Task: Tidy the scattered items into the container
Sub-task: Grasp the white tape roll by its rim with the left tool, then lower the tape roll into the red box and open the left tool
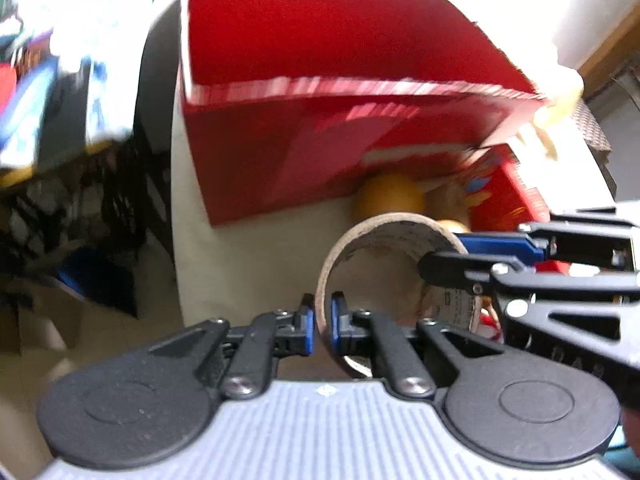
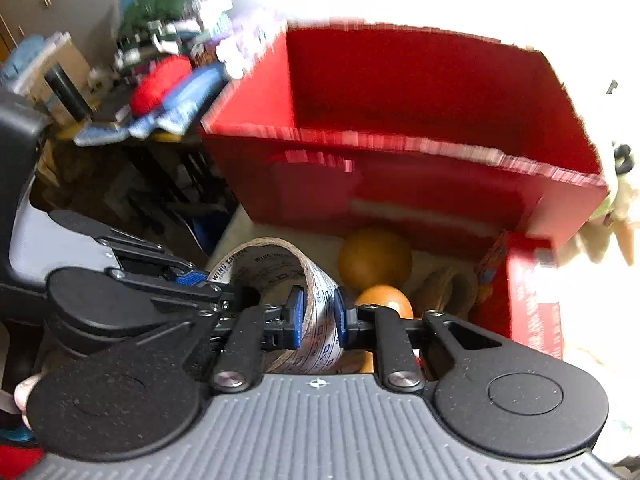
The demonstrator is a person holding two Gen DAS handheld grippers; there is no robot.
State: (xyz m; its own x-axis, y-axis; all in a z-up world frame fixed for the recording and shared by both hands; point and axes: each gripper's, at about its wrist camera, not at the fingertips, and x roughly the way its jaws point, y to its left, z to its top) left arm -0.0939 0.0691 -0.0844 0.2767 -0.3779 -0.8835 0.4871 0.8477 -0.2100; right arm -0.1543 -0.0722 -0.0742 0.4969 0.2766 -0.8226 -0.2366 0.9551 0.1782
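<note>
A: Where is the tape roll (image 1: 384, 276) right now?

B: Between the two grippers, held up just above the pale surface (image 1: 248, 264) in front of the red box (image 1: 320, 92). The left gripper (image 1: 322, 322) has its fingers clenched on the near wall of the ring, one blue pad outside and one inside the hole. The right gripper (image 2: 319, 316) pinches the opposite wall the same way, so both are grasping the one roll.

A: And which way does the roll lie?

B: It stands on edge. Its open hole faces roughly toward the left wrist camera, so its axis runs roughly level, not upright. Blur makes the exact tilt hard to tell.

A: So what does the next move turn on?

B: The box opening lies ahead of and above both sets of fingers, and its near rim is higher than the roll. Judging from that, the roll must rise over the rim before going forward. Neither hand looks clearly nearer.

A: Anything in the path?

B: Two orange balls (image 2: 375, 258) and a red carton (image 2: 532, 292) sit low against the box's near wall, below the roll.
</note>
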